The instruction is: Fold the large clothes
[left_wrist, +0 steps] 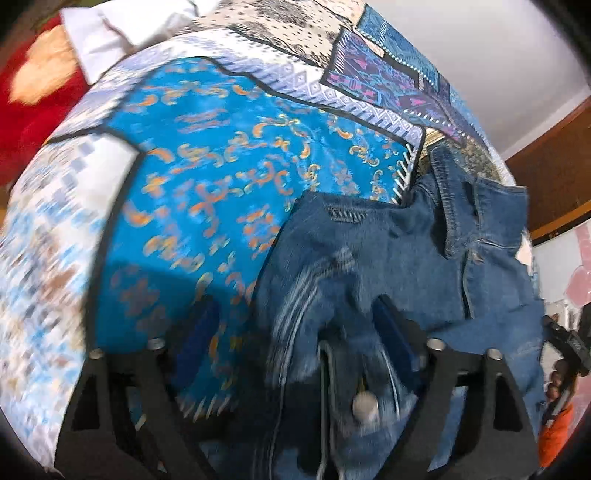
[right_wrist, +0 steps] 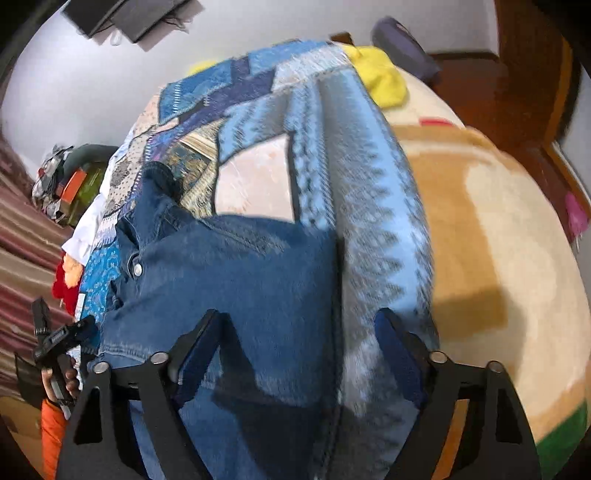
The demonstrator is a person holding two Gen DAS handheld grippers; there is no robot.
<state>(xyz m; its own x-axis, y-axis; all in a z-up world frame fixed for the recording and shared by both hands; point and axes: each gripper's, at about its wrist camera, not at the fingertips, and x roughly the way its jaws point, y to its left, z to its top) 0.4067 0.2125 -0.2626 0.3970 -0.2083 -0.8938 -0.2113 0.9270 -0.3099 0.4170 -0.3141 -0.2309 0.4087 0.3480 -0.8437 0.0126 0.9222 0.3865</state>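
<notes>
Two grippers hang over a pair of blue jeans (right_wrist: 236,280) that lies on a patchwork bedspread (left_wrist: 207,155). Nearest in the left wrist view, the left gripper (left_wrist: 291,332) has its jaws spread; the frayed, pale part of the denim and a metal button (left_wrist: 365,409) lie low between the blue pads (left_wrist: 197,332), but the pads do not press on the cloth. Nearest in the right wrist view, the right gripper (right_wrist: 297,347) is also spread wide: its left pad (right_wrist: 195,354) stands above the denim and its right pad above the light blue zigzag band of the bedspread, so the straight edge of the jeans runs between them, not pinched. Only the left view shows the bright blue patch with orange ornaments (left_wrist: 221,177) beside the jeans, and farther away a white cloth (left_wrist: 110,37) and something red (left_wrist: 33,122), both blurred. Only the right view shows the cream and tan blanket (right_wrist: 480,221) at the other side, a yellow cloth (right_wrist: 380,77) at the far end of the bed, and a dark flat object (right_wrist: 125,14) on the white wall. Each view catches the other hand at its edge, with an orange sleeve (right_wrist: 51,435).
</notes>
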